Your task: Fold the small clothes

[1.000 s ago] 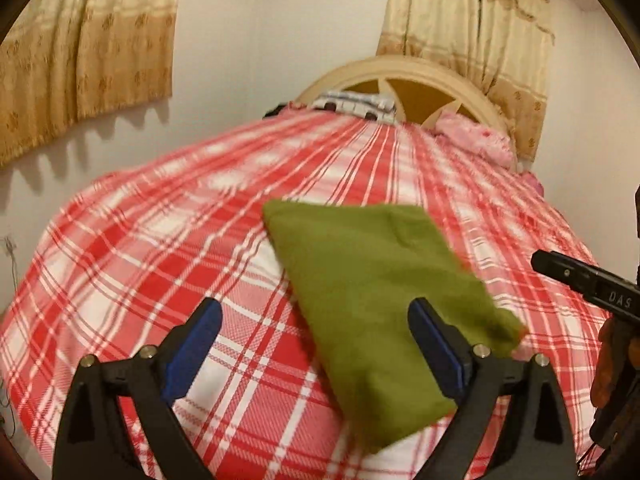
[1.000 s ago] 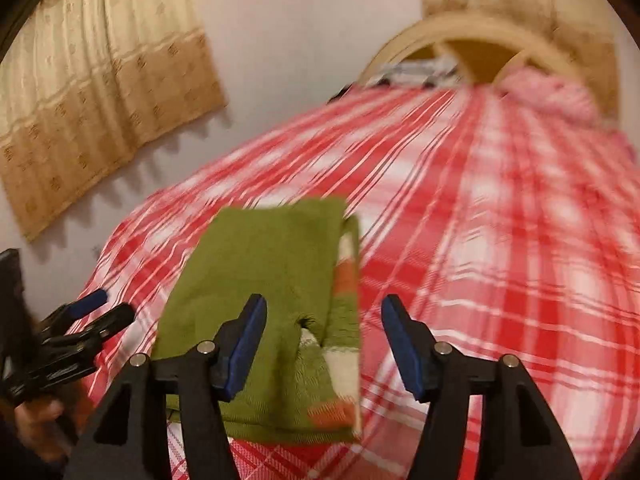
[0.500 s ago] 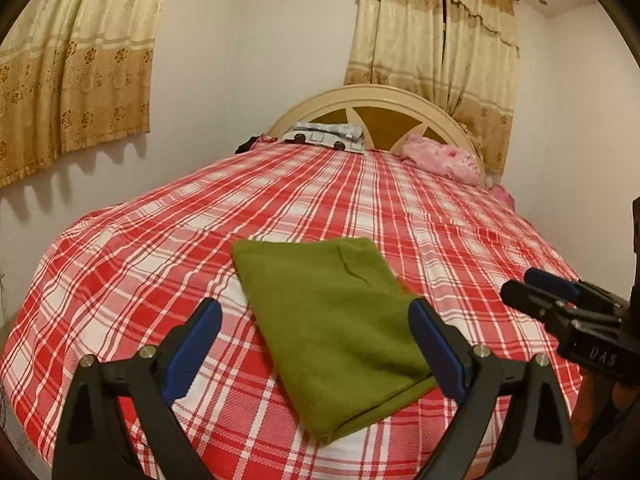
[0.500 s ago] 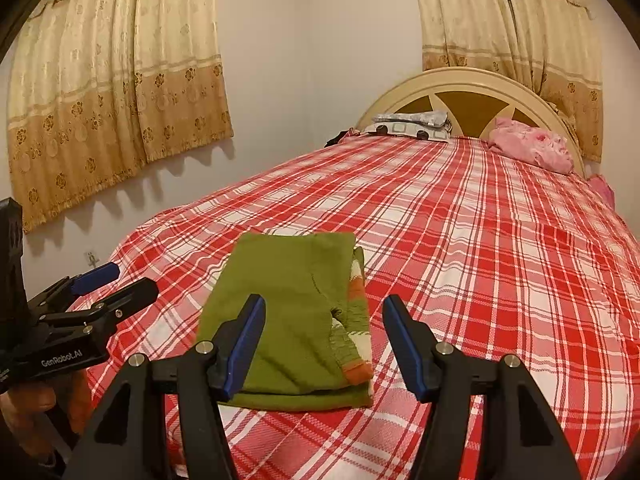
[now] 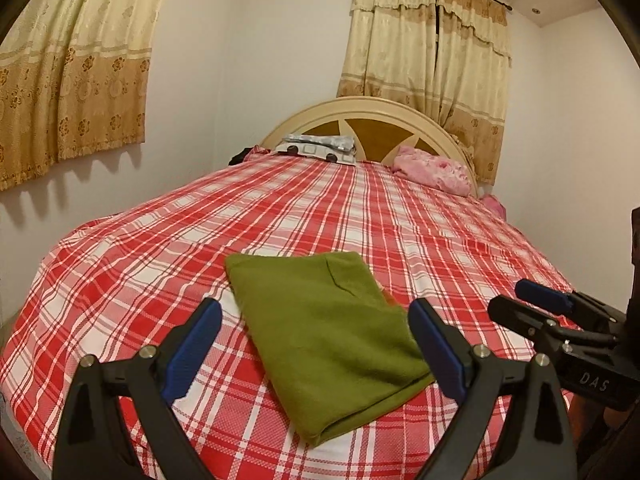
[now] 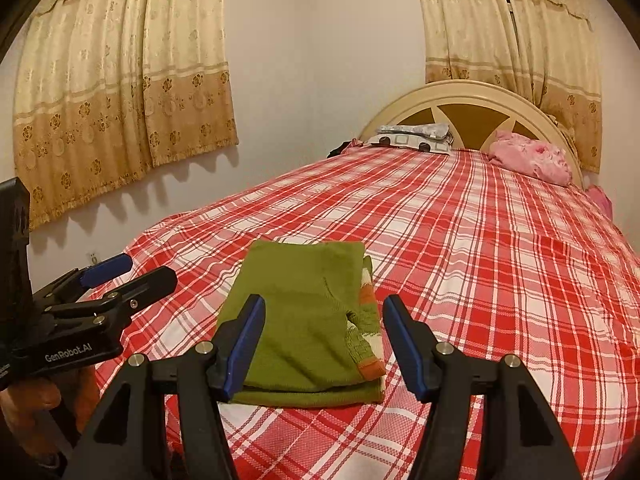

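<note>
A green garment [image 5: 326, 340] lies folded into a flat oblong packet on the red-and-white checked bedspread [image 5: 360, 208], near the foot of the bed. From the right wrist view the same packet [image 6: 296, 320] shows a knitted edge of white, orange and green stripes [image 6: 366, 320] peeking out along its right side, and a thicker folded edge nearest the camera.

The left gripper [image 5: 316, 344] hangs above the bed with its jaws spread wide and nothing between them; the garment appears in the gap, its near right corner reaching toward the right blue pad [image 5: 434, 344], while the left pad [image 5: 194, 344] stands off to the cloth's left over bare bedspread. The right gripper [image 6: 322, 344] is likewise parted and empty, its two blue pads [image 6: 246, 344] straddling the near end of the packet, with no contact visible.

Each gripper shows in the other's view: the right one at the right edge of the left wrist view [image 5: 560, 320], the left one at the left edge of the right wrist view [image 6: 92, 300], with the holding hand [image 6: 24, 412] below it.

Beyond the jaws, at the bed's far end, stand a curved cream headboard [image 5: 372, 120], a patterned grey pillow [image 5: 320, 146] and a pink pillow [image 5: 432, 170]. Gold curtains [image 6: 120, 80] hang on the walls.
</note>
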`<state>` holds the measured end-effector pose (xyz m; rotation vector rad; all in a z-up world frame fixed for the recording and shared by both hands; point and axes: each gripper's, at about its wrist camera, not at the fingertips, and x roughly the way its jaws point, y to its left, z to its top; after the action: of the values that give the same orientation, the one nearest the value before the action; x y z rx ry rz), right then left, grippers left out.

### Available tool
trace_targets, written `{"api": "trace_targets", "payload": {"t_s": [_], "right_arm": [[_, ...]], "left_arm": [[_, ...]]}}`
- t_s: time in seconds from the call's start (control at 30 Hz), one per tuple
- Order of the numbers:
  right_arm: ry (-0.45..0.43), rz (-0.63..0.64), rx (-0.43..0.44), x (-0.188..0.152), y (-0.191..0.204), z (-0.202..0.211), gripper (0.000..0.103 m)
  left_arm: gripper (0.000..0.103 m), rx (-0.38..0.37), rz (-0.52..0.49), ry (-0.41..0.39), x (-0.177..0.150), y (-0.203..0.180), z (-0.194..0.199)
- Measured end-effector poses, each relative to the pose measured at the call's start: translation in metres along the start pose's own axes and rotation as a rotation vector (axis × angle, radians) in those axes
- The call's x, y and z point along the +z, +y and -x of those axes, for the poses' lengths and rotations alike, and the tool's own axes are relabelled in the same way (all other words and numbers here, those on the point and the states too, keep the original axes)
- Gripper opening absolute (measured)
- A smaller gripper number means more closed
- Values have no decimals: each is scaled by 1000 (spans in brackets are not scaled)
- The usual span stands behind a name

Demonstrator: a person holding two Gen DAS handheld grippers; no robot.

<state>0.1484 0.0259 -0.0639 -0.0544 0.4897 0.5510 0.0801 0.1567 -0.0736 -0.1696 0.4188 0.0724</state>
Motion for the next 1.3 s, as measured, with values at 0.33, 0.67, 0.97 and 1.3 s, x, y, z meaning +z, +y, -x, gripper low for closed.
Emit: {"api": "trace_targets", "payload": {"t_s": [0.33, 0.67, 0.97, 1.3], "right_arm": [[-17, -5, 8, -2, 3, 9, 62], [-21, -6, 10, -1, 2, 12, 63], [-30, -10, 7, 1, 4, 16, 63], [-48, -6, 10, 4, 9, 22, 63]], "left_arm": [[99, -3, -11, -17, 2, -5, 7], [101, 2, -16, -19, 3, -6, 9], [103, 13, -35, -24, 7, -9, 13], [103, 37, -25, -64, 14, -1, 19]]}}
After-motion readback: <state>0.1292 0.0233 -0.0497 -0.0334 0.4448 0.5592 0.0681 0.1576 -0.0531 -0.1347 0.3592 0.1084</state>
